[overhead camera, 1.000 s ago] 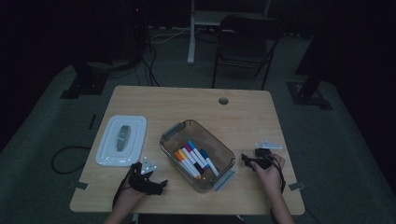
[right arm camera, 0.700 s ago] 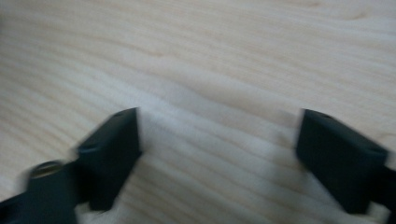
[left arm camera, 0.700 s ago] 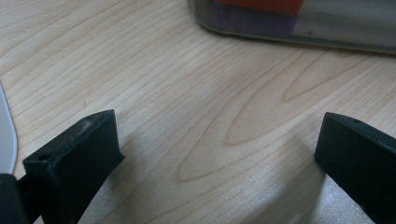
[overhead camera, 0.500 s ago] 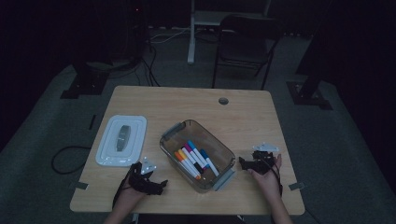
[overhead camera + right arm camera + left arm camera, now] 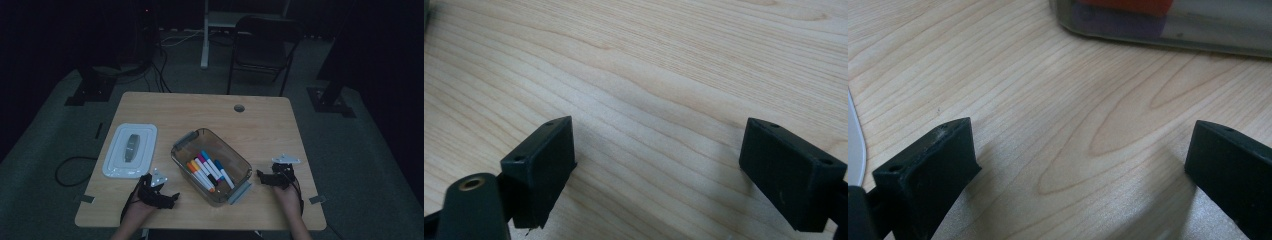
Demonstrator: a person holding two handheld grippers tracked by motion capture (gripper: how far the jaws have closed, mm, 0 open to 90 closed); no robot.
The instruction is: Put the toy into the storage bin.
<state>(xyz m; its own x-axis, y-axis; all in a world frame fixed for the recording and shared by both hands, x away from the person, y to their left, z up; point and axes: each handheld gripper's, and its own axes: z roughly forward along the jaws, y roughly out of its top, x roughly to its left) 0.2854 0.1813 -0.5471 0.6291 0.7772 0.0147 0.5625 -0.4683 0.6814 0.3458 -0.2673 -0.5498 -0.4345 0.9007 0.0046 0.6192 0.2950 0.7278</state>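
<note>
Right, I see the bin (image 5: pixel 212 166) sitting mid-table, clear plastic, with the markers (image 5: pixel 209 171) lying inside it side by side. Its white lid (image 5: pixel 130 150) lies flat on the table (image 5: pixel 200 110) to the left, well apart from the bin. A dark chair (image 5: pixel 260 42) stands beyond the far edge.

My left gripper (image 5: pixel 172 197) rests low on the wood near the front edge, below the lid and left of the bin, jaws pointed toward the bin's near corner. In its own view the jaws are spread wide with only bare wood between them, and the bin's wall (image 5: pixel 1168 30) lies ahead.

My right gripper (image 5: pixel 261 175) lies just right of the bin, tips close to the grey latch (image 5: pixel 240 192). Its jaws have just been opening; they stand wide, nothing between them but tabletop (image 5: pixel 649 75).
</note>
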